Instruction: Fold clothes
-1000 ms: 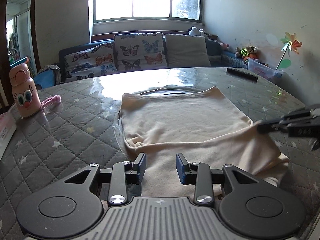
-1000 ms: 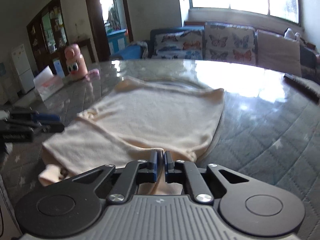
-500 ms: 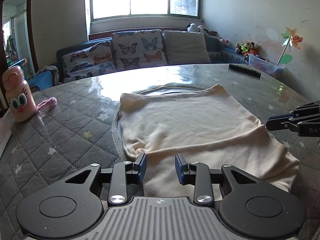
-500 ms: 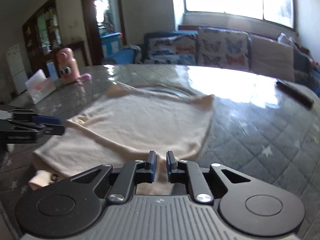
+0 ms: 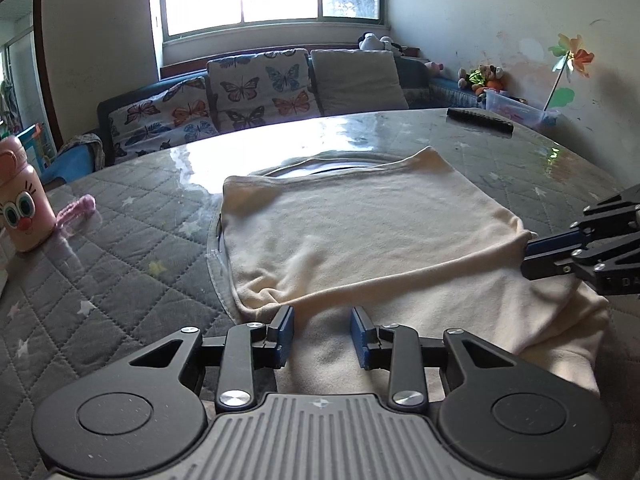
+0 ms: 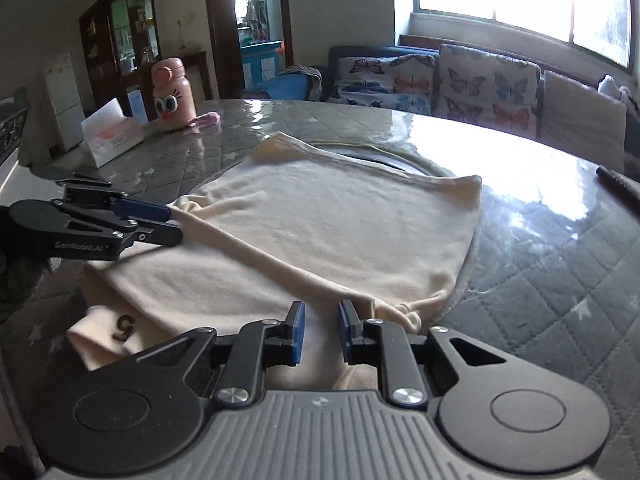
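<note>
Sunlight from the window glares off a round table (image 5: 120, 248) under a grey quilted, star-printed cover, with a butterfly-print sofa (image 5: 224, 104) behind it at the top of the frame. Across the middle of the table lies a cream garment (image 5: 360, 232), its near edge folded over into a thick band that droops over the table's near rim.

At the bottom centre of the left wrist view, the left gripper (image 5: 322, 334) has its blue-padded jaws parted, one on each side of the folded cloth — nothing pinched between them. The right gripper (image 6: 320, 330), bottom centre of its own view, is likewise parted, a little narrower, over the fold near a bunched corner; it holds nothing either. Each tool shows in the other's view at the frame edge, at opposite ends of the fold.

A pink cartoon-faced bottle (image 6: 173, 94) stands in the upper left beside a tissue box (image 6: 112, 132), and a dark remote control (image 5: 480, 120) lies at the table's far right.
</note>
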A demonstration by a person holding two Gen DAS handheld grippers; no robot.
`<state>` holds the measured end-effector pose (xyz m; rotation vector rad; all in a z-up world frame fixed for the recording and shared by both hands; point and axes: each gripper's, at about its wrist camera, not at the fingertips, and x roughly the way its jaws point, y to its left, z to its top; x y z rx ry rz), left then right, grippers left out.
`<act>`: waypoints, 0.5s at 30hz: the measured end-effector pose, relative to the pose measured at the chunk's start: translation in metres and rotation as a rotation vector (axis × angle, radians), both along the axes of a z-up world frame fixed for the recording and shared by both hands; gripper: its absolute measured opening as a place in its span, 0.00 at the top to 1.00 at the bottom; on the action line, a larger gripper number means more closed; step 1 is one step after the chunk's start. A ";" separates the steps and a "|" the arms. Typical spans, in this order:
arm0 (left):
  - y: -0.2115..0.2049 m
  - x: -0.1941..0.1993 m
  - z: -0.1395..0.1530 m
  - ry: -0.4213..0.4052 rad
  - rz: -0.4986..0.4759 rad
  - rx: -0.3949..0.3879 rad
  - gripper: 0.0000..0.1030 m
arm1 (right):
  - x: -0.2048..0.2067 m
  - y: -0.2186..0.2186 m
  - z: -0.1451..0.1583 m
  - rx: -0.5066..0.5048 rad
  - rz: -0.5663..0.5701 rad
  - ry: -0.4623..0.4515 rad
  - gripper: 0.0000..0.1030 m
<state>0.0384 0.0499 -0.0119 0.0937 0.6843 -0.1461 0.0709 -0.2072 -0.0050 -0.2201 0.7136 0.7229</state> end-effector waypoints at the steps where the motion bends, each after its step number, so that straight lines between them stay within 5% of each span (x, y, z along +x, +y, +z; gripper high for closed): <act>1: -0.001 -0.005 0.002 -0.006 -0.009 0.006 0.67 | -0.004 -0.001 0.002 -0.005 0.013 -0.006 0.82; 15: -0.020 -0.088 0.009 -0.046 -0.246 0.224 0.62 | -0.033 -0.014 0.002 -0.054 0.090 -0.025 0.81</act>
